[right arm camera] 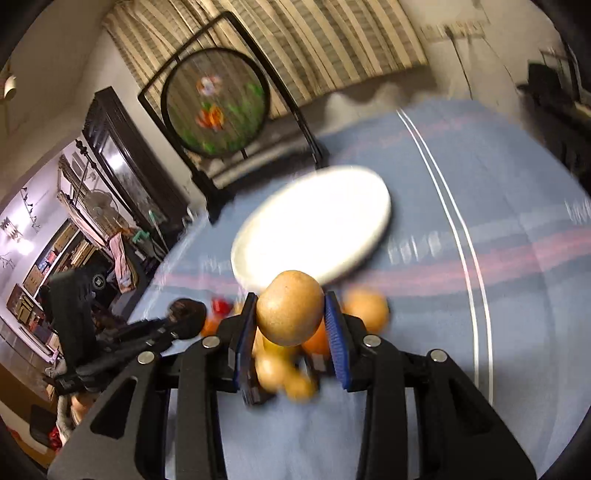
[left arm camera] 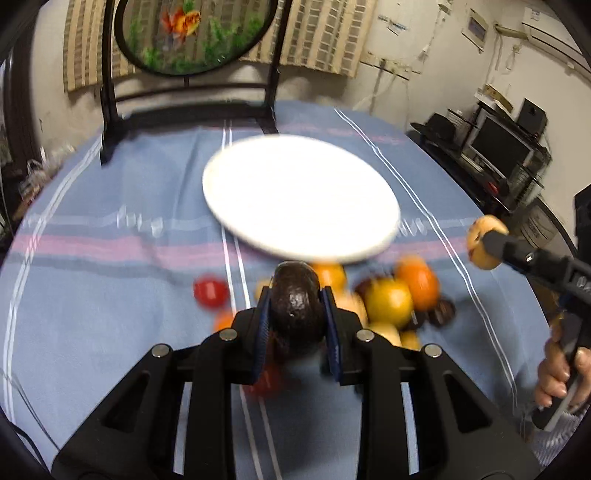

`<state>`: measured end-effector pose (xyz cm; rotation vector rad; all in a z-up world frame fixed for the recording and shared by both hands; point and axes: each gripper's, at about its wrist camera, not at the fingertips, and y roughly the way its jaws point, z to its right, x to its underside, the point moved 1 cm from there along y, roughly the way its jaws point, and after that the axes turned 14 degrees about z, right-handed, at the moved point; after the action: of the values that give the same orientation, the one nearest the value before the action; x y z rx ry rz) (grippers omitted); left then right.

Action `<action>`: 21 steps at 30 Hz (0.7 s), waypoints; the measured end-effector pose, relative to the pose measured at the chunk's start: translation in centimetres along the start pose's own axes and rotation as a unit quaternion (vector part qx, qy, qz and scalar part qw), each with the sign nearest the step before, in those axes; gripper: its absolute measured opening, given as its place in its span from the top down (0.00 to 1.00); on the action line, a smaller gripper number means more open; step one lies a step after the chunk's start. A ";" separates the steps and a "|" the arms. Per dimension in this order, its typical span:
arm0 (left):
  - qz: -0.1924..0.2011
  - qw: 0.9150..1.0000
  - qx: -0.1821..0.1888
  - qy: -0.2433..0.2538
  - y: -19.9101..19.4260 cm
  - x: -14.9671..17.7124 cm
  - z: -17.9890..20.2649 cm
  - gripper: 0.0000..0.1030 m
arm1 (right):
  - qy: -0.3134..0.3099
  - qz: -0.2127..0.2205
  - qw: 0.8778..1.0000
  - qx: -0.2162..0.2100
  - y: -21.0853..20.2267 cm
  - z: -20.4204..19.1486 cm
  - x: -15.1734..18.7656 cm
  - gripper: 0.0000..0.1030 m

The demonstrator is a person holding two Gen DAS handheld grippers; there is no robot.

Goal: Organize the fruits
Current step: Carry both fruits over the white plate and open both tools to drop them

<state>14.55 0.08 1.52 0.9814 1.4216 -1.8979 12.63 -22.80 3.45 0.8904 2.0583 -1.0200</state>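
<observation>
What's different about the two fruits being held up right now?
The avocado is dark, nearly black, with bumpy skin; the tan fruit is golden-brown and smooth. The avocado looks longish, the tan fruit rounder. The avocado sits in the left gripper, the tan fruit in the right gripper. Both are pinched between blue-padded fingers, near the bare white plate.

Striped woven blind [left arm camera: 325, 33], white walls, perhaps a television [left arm camera: 502, 144].
</observation>
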 end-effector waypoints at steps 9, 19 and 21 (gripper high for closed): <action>-0.031 0.999 -0.025 -0.034 8.1 -2.7 -2.1 0.74 | -0.040 -0.037 0.998 0.037 11.1 -0.2 -0.6 0.64; -0.026 0.999 -0.019 -0.028 9.1 -2.9 -2.6 0.48 | -0.049 -0.066 0.994 0.066 13.1 2.0 0.4 0.64; -0.023 0.999 -0.025 -0.033 8.8 -2.9 -2.9 0.33 | -0.050 -0.062 0.995 0.066 12.8 1.9 0.3 0.62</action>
<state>23.76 0.51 -1.37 0.8617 1.4582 -1.9013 23.11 -18.44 -2.70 0.7667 2.0014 -1.2544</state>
